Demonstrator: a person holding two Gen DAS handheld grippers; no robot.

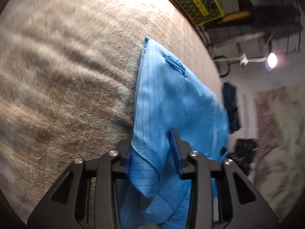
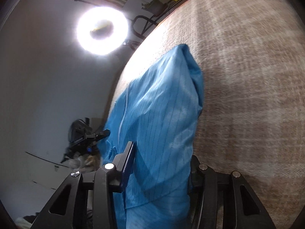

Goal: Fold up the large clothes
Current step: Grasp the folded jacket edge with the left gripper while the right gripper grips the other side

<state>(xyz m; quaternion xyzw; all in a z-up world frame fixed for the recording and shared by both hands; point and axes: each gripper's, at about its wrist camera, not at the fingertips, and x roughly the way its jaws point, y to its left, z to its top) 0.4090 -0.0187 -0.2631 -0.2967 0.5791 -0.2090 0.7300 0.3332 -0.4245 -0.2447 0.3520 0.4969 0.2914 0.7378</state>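
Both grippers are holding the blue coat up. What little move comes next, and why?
Probably lower both together: the left gripper and right gripper each pinch the blue coat, which hangs above the beige carpet, not yet laid flat.

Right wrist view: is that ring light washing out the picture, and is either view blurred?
Right wrist view: the ring light blows out to pure white and bleaches the carpet edge nearest it; the blue garment stays readable. Left wrist view: carpet streaked with motion blur, a small lamp flares at right, edges bent by the fisheye.
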